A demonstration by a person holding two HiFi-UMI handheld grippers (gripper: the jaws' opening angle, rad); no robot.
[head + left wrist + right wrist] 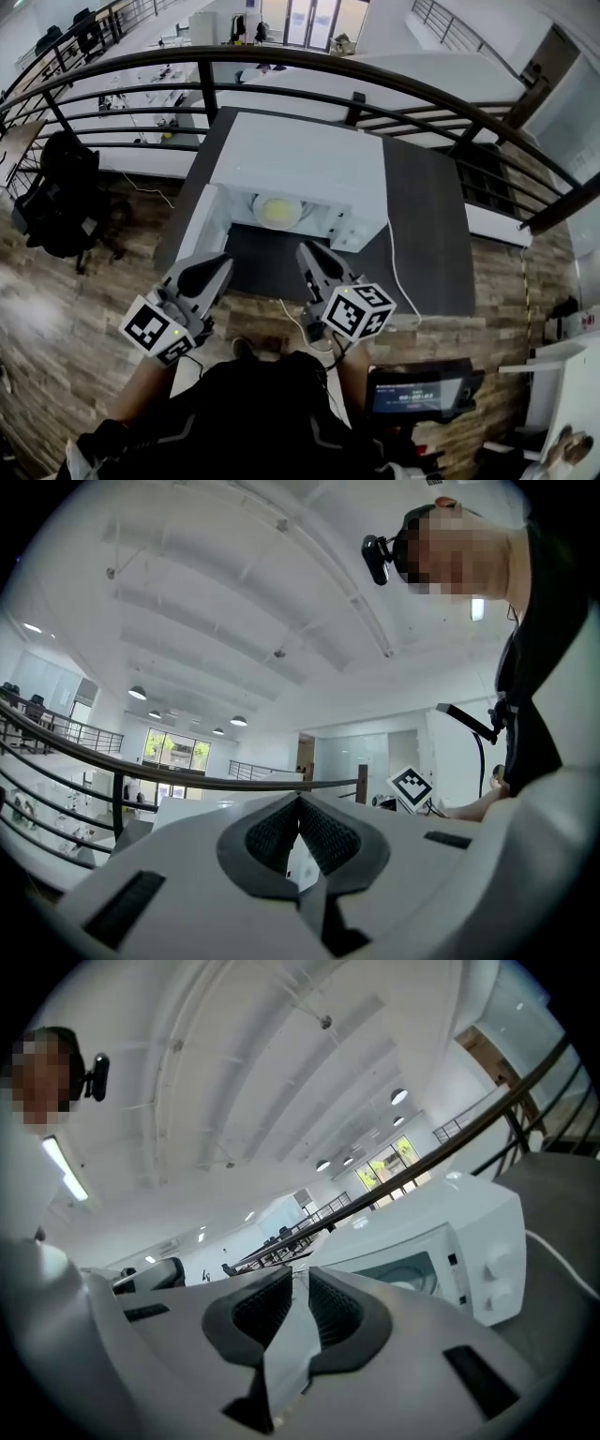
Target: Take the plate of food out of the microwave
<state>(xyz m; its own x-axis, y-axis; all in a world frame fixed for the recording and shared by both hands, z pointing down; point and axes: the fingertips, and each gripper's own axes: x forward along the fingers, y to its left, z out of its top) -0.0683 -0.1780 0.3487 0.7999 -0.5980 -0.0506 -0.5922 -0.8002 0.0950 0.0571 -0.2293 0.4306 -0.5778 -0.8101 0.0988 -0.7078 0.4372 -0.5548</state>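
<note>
A white microwave (pixel 309 159) stands on a dark table (pixel 427 234) with its door (pixel 208 220) swung open to the left. Inside it lies the plate of yellow food (pixel 277 211). Both grippers hover over the table's front edge, short of the opening. My left gripper (pixel 222 262) is in front of the open door, and its pads meet at the tips (pixel 300 803) with nothing between them. My right gripper (pixel 307 250) points at the cavity's right half. Its jaws (pixel 298 1274) stand a narrow slit apart and hold nothing. The microwave (pixel 441 1232) fills the right gripper view's right side.
A dark railing (pixel 375 70) curves behind the table, with a lower floor beyond it. A white cable (pixel 401 272) runs from the microwave over the table's front edge. A black office chair (pixel 61 197) stands at the left. A small screen (pixel 417 394) sits at lower right.
</note>
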